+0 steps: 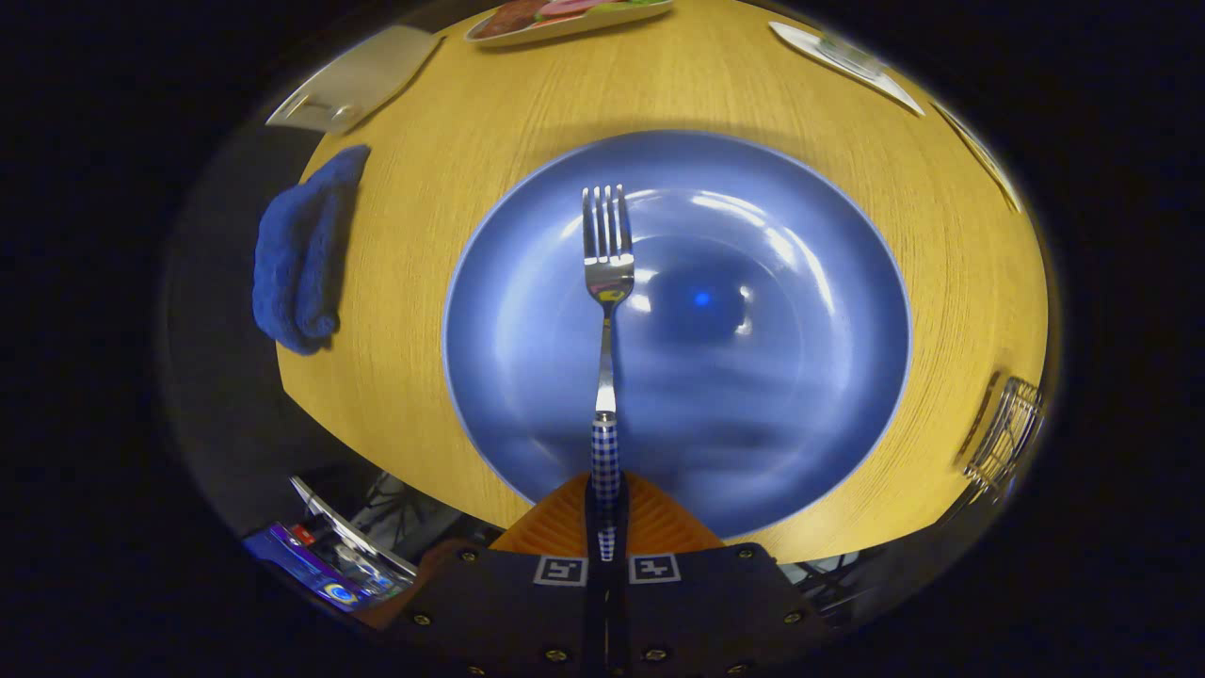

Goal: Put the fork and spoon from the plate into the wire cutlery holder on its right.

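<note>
Checked-pattern handle of the fork (605, 282) is pinched between the nearly closed fingers of the gripper (606, 513); both press on it. Tines point forward over the blue plate (527, 377). Wooden table (414, 282) carries a wire cutlery holder (1007, 435) to the right, a folded blue cloth (299, 254) to the left, and a food-filled dish (565, 17) beyond.

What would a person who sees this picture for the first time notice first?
First, the fork, whose checked handle is clamped between the fingers of the gripper, tines pointing away over the big blue plate on the wooden table. Next, the blue cloth left of the plate, and the wire cutlery holder far right.
</note>
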Demonstrator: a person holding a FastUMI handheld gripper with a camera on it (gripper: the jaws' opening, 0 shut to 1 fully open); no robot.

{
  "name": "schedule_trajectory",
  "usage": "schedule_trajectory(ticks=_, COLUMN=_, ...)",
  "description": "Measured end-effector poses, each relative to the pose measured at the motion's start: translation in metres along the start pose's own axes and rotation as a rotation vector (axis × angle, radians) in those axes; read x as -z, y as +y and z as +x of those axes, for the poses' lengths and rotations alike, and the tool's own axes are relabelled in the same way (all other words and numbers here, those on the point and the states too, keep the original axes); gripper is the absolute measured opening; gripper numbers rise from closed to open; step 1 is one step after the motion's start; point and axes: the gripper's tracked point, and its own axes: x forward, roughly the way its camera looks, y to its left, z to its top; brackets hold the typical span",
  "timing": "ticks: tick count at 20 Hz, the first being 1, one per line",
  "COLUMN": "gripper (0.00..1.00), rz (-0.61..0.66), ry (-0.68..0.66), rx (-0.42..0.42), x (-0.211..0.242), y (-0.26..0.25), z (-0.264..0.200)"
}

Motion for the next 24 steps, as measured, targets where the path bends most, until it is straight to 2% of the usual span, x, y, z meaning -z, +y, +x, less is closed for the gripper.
schedule_trajectory(ticks=6, gripper=0.02, rz=-0.061, ry=-0.030, rx=-0.006, x=-0.002, y=-0.006, z=-0.027)
schedule_trajectory(ticks=13, gripper=0.02, rz=-0.096, ry=-0.048, rx=0.010, x=0.019, y=-0.032, z=-0.060)
schedule_trajectory(ticks=24, gripper=0.02, rz=-0.055, ry=-0.054, rx=0.109, x=0.077, y=-0.128, z=-0.113)
